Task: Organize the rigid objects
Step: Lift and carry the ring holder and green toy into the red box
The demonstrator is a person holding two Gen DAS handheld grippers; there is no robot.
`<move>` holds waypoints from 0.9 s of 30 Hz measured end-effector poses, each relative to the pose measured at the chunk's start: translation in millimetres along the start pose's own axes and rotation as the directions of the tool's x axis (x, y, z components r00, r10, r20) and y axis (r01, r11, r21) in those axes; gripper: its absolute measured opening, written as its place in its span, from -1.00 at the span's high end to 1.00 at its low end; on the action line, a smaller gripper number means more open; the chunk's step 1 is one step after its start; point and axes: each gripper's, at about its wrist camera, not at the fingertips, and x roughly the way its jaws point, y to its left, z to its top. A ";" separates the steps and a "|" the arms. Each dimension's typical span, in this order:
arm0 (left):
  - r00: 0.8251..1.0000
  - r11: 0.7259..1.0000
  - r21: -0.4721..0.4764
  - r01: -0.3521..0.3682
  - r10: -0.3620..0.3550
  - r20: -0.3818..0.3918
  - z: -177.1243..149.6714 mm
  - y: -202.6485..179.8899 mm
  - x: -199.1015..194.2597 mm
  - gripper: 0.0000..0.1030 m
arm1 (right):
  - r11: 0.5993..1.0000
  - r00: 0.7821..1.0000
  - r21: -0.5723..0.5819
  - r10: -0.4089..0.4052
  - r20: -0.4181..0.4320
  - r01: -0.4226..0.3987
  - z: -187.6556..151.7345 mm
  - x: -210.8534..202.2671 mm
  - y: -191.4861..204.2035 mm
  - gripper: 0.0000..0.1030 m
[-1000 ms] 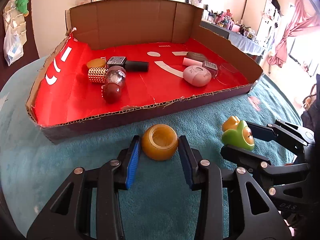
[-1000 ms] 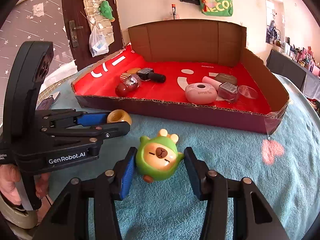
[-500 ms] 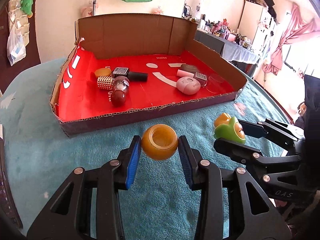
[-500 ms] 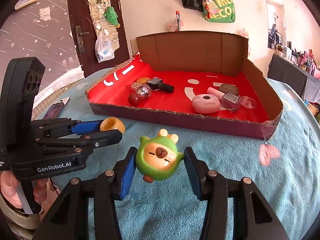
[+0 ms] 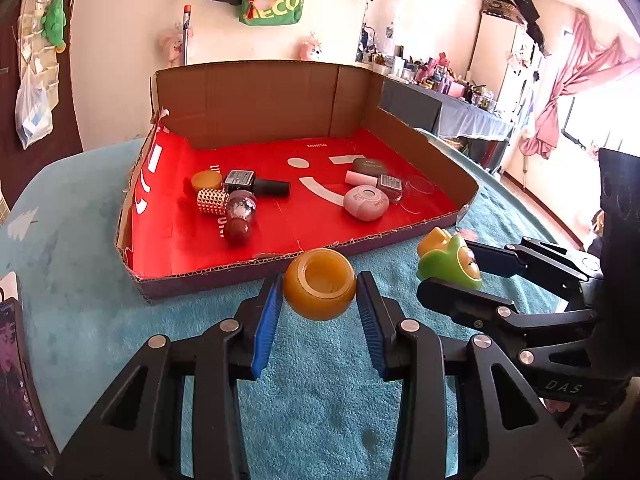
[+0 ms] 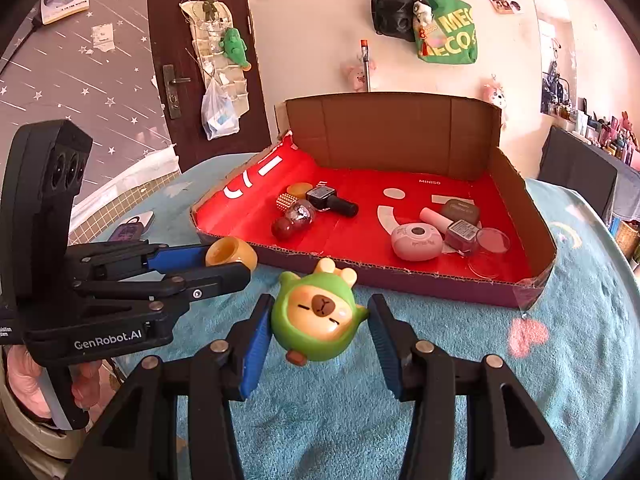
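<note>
We look along two handheld grippers, over a teal fleece blanket, toward an open cardboard tray.

In the left wrist view, at the far left edge, a dark phone-like slab lies on the blanket. To its right, filling the middle of the frame, sits the cardboard tray with a red lining. In the tray's left half we see a cluster touching one another: a small amber lid, a gold studded cap, a black nail polish bottle lying on its side, a glittery ball and a dark red ball. In the tray's right half lie a pale pink round case, a pink tube, a brown oval case, a small square bottle and a clear round lid.

At lower centre, the left gripper has its blue pads closed on an amber round pot, held just in front of the tray's near wall, mouth facing us. At right, the right gripper clamps a green capybara toy.

In the right wrist view, the left gripper comes in from the left with the amber round pot between its jaws. At lower centre, the right gripper grips the green capybara toy, tilted, before the cardboard tray.
</note>
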 end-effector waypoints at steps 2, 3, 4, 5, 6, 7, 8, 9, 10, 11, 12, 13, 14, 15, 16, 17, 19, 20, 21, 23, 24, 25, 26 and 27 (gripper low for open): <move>1.000 1.000 0.001 0.001 -0.001 0.006 2.7 0.2 -1.1 0.30 | 1.000 1.000 -0.004 0.003 0.004 -0.003 2.5 -0.7 0.3 0.02; 1.000 1.000 0.001 0.001 -0.001 0.009 4.0 0.3 -1.6 0.30 | 1.000 1.000 -0.006 0.005 0.007 -0.005 3.9 -1.1 0.5 0.02; 1.000 1.000 0.002 0.000 0.000 0.011 5.3 0.4 -1.6 0.30 | 1.000 1.000 -0.008 0.006 0.009 -0.006 5.4 -1.4 0.5 0.02; 1.000 1.000 0.004 -0.001 0.001 0.013 6.8 0.6 -1.5 0.30 | 1.000 1.000 -0.010 0.007 0.011 -0.007 6.7 -1.2 0.4 0.02; 1.000 1.000 0.005 -0.002 0.002 0.015 7.7 0.7 -1.8 0.30 | 1.000 1.000 -0.012 0.006 0.014 -0.006 8.2 -1.4 0.1 0.02; 1.000 1.000 0.007 -0.004 0.004 0.016 8.6 0.8 -1.4 0.30 | 1.000 1.000 -0.015 0.005 0.016 -0.005 9.8 -1.3 -0.2 0.02; 1.000 1.000 0.008 -0.005 0.005 0.017 9.7 1.3 -1.3 0.30 | 1.000 1.000 -0.017 0.003 0.018 -0.003 11.2 -1.2 -0.4 0.02; 1.000 1.000 0.008 -0.005 0.005 0.020 11.1 1.8 -1.6 0.30 | 1.000 1.000 -0.018 0.002 0.019 -0.002 13.3 -0.5 -1.3 0.02; 1.000 1.000 0.009 -0.006 0.006 0.022 12.3 2.2 -1.5 0.30 | 1.000 1.000 -0.016 0.002 0.021 -0.002 15.1 -0.2 -2.4 0.02; 1.000 1.000 0.010 -0.007 0.007 0.025 14.0 2.7 -1.7 0.30 | 1.000 1.000 -0.015 0.004 0.021 -0.003 16.7 -0.1 -3.4 0.02; 1.000 1.000 0.013 -0.010 0.010 0.028 15.8 2.9 -1.6 0.30 | 1.000 1.000 -0.013 0.005 0.022 -0.005 18.6 0.3 -4.5 0.02; 0.999 1.000 0.014 -0.012 0.011 0.030 17.4 3.3 -1.3 0.30 | 1.000 1.000 -0.013 0.005 0.024 -0.005 20.1 0.4 -5.3 0.02; 0.999 1.000 0.015 -0.013 0.013 0.031 19.0 3.8 -0.8 0.30 | 1.000 1.000 -0.015 0.004 0.026 -0.003 21.9 0.7 -5.9 0.02; 0.999 1.000 0.016 -0.015 0.014 0.034 21.2 4.7 0.0 0.30 | 1.000 1.000 -0.018 0.002 0.027 -0.002 23.3 0.8 -6.1 0.02; 0.999 1.000 0.016 -0.016 0.016 0.035 22.5 5.3 0.8 0.30 | 1.000 1.000 -0.020 0.001 0.028 0.000 24.7 1.4 -6.4 0.02; 0.999 1.000 0.016 -0.016 0.015 0.035 23.7 5.7 1.4 0.30 | 1.000 1.000 -0.021 0.000 0.028 0.001 26.1 2.1 -6.6 0.02; 0.999 1.000 0.013 -0.011 0.010 0.035 26.8 7.7 3.0 0.30 | 1.000 1.000 -0.024 -0.001 0.029 0.002 28.8 3.5 -7.2 0.02; 0.999 1.000 0.014 -0.011 0.010 0.036 28.2 8.1 4.1 0.30 | 1.000 1.000 -0.025 -0.002 0.029 0.003 29.5 4.1 -7.5 0.02; 0.999 1.000 0.014 -0.013 0.013 0.037 29.7 8.5 5.2 0.30 | 1.000 1.000 -0.026 -0.002 0.029 0.002 30.6 4.8 -7.8 0.02; 0.999 1.000 0.016 -0.016 0.016 0.038 31.7 9.8 7.1 0.30 | 1.000 1.000 -0.025 -0.001 0.029 0.001 31.8 5.6 -8.4 0.02; 0.999 1.000 0.015 -0.016 0.015 0.037 33.0 10.6 8.2 0.30 | 1.000 1.000 -0.026 -0.001 0.029 0.002 31.9 5.1 -8.1 0.02; 0.999 1.000 0.014 -0.014 0.013 0.036 34.2 11.7 9.3 0.30 | 1.000 1.000 -0.028 -0.001 0.028 0.002 33.5 6.0 -8.4 0.02; 0.999 1.000 0.012 -0.012 0.011 0.034 35.1 12.7 10.6 0.30 | 1.000 1.000 -0.029 -0.002 0.027 0.002 34.9 7.2 -8.7 0.02; 0.999 1.000 0.010 -0.009 0.009 0.032 36.2 14.1 12.2 0.30 | 1.000 1.000 -0.030 -0.003 0.026 0.004 36.3 8.3 -9.0 0.02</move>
